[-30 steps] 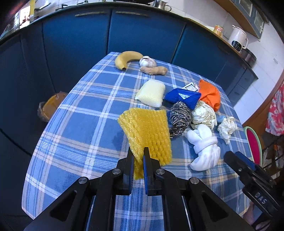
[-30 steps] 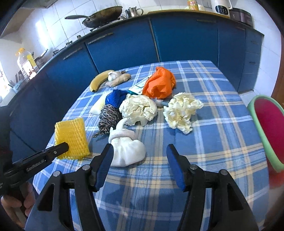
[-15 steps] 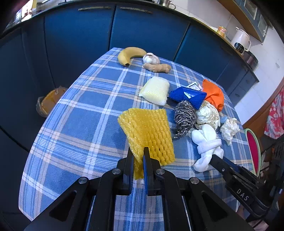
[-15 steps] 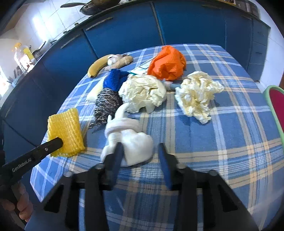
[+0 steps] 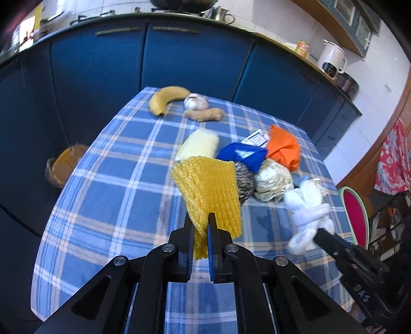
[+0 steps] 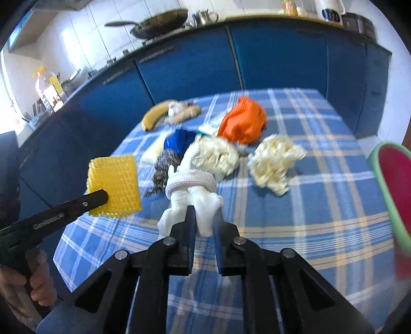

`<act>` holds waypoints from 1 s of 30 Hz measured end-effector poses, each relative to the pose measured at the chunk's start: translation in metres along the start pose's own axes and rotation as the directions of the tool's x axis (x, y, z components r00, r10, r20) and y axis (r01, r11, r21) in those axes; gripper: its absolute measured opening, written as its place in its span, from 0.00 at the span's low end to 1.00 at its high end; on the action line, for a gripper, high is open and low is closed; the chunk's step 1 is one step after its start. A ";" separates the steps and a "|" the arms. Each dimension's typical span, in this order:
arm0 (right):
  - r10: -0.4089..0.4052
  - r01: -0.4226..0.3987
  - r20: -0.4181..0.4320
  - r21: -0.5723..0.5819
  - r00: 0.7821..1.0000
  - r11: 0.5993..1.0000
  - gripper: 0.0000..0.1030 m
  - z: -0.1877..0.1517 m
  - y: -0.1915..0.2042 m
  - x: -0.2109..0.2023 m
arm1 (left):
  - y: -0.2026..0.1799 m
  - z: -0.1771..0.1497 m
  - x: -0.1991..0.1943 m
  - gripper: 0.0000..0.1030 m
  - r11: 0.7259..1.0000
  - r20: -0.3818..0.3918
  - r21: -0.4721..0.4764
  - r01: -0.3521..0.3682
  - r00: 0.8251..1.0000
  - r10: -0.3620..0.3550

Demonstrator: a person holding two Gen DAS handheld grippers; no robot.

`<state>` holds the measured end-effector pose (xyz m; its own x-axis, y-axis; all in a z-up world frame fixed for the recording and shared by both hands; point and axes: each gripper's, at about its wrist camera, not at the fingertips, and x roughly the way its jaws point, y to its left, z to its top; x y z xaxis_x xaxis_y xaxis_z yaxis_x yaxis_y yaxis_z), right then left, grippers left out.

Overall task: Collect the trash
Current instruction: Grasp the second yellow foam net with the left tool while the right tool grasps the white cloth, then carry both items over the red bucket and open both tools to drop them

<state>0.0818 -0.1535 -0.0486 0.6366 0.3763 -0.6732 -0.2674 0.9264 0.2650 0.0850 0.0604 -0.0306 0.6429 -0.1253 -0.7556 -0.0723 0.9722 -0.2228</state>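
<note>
Yellow foam netting (image 5: 209, 190) hangs pinched in the left tool (image 5: 199, 226), lifted clear of the worktop (image 5: 108, 195). The right tool (image 6: 204, 218) is pressed onto the white knotted rag (image 6: 191, 190), also raised. The red bin (image 6: 393, 185) sits at about three o'clock from the right tool, so that arm appears nearer and should swing rightward first.

We see a banana (image 5: 166, 99) at the worktop's (image 5: 115, 179) far edge, with a garlic bulb (image 5: 195, 101) just beside it at three o'clock and a ginger root (image 5: 205, 114) at the garlic's five o'clock. Behind them run blue cabinets (image 5: 143, 64). On the cabinet top stand a frying pan (image 6: 159, 21), a white kettle (image 5: 332, 61) and an oil bottle (image 6: 48, 87).
</note>
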 end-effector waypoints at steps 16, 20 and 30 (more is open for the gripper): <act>-0.096 0.083 0.151 0.089 0.984 0.993 0.14 0.012 -0.054 -0.071 | -0.091 0.022 -0.001 0.08 0.977 0.022 0.184 0.107 0.993 -0.113; -0.140 0.119 0.173 0.127 0.975 0.985 0.14 0.012 -0.074 -0.087 | -0.121 0.024 0.003 0.08 0.963 0.014 0.231 0.139 0.989 -0.146; -0.266 0.216 0.200 0.239 0.943 0.947 0.14 0.009 -0.138 -0.116 | -0.210 0.024 0.015 0.08 0.905 -0.010 0.373 0.205 0.976 -0.217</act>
<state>0.0512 -0.3247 -0.0008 0.8160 0.1107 -0.5674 0.0572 0.9612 0.2698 0.1281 -0.1405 0.0197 0.6353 -0.3354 -0.6957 0.3510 0.9278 -0.1267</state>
